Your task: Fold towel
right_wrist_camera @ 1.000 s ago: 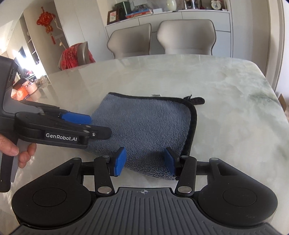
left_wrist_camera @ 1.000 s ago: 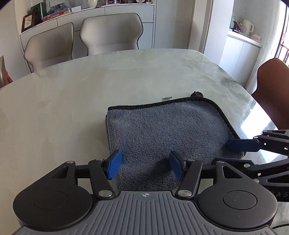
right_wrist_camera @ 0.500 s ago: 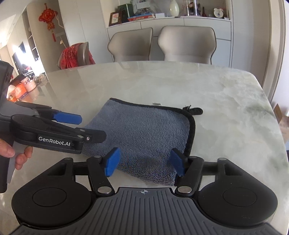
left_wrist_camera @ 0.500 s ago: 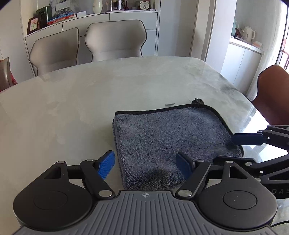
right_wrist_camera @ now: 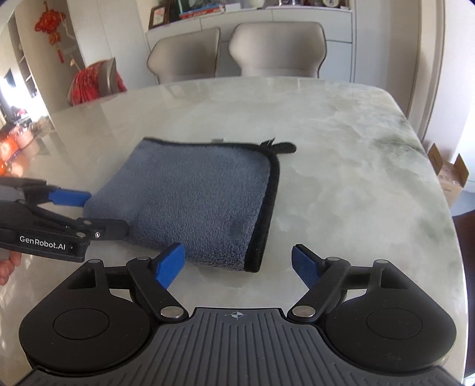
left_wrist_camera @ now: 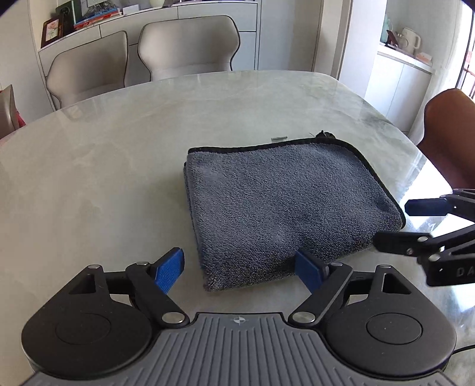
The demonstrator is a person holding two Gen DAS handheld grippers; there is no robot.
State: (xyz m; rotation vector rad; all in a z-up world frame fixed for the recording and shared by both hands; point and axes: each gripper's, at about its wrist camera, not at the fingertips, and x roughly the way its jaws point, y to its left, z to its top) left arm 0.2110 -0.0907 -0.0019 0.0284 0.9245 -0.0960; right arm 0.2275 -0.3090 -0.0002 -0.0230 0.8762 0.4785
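Observation:
A grey towel (left_wrist_camera: 282, 205) with a black trim lies folded into a thick rectangle on the marble table (left_wrist_camera: 104, 166); it also shows in the right wrist view (right_wrist_camera: 196, 202). My left gripper (left_wrist_camera: 242, 271) is open and empty, just in front of the towel's near left corner. My right gripper (right_wrist_camera: 237, 267) is open and empty, in front of the towel's near right corner. Each gripper shows at the edge of the other's view, the right one (left_wrist_camera: 427, 207) and the left one (right_wrist_camera: 68, 199), both clear of the cloth.
Two beige chairs (left_wrist_camera: 142, 56) stand at the table's far side. A brown chair (left_wrist_camera: 448, 124) stands at the right edge. A cabinet (right_wrist_camera: 267, 17) lines the back wall. A cardboard box (right_wrist_camera: 448, 175) sits on the floor to the right.
Both grippers have opened wide, let go of the towel's near edge and drawn back and up. The towel now rests flat on the table.

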